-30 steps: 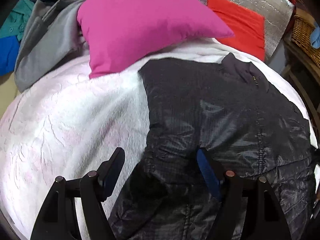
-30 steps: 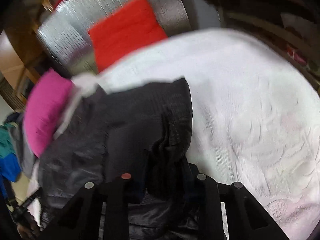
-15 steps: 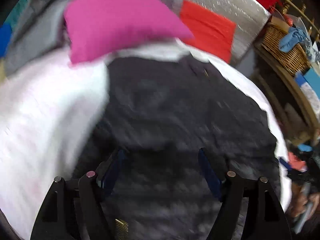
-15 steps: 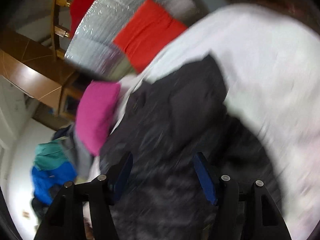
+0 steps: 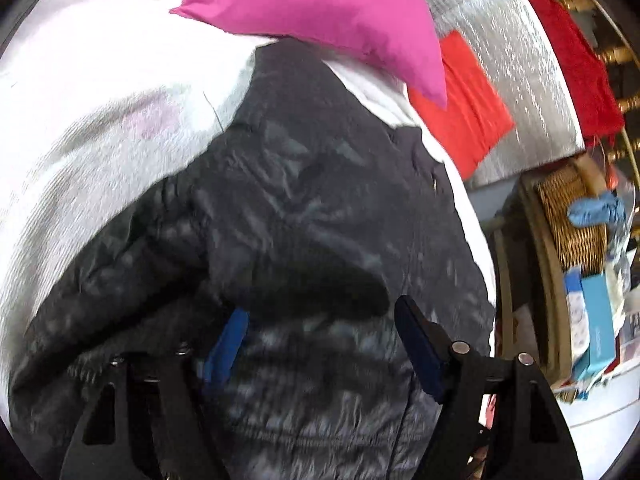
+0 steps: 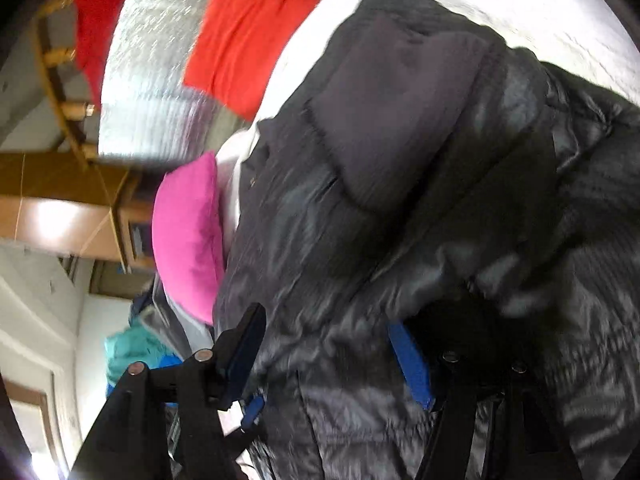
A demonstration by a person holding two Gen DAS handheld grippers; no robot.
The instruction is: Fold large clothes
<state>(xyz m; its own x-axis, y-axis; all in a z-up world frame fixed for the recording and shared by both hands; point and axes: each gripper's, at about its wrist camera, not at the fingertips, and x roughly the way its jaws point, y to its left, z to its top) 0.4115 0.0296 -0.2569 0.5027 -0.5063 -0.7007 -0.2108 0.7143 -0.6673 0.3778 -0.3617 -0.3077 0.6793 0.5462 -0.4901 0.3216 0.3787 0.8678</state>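
Jacket (image 5: pixel 320 208) is spread on bedspread (image 5: pixel 80 100) for folding; left gripper (image 5: pixel 320 344) closing around fabric, right gripper (image 6: pixel 332 356) closing likewise, neither clamped.

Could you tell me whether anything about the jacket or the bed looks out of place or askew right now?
The black jacket lies crumpled and bunched on the white bedspread, not flat. The pink pillow overlaps its top edge, which could get in the way of a fold.

Home bedroom: white bedspread (image 5: pixel 80 128), pink pillow (image 5: pixel 328 12) at its head edge, wicker basket (image 5: pixel 572 220) beside, wooden furniture (image 6: pixel 60 204).
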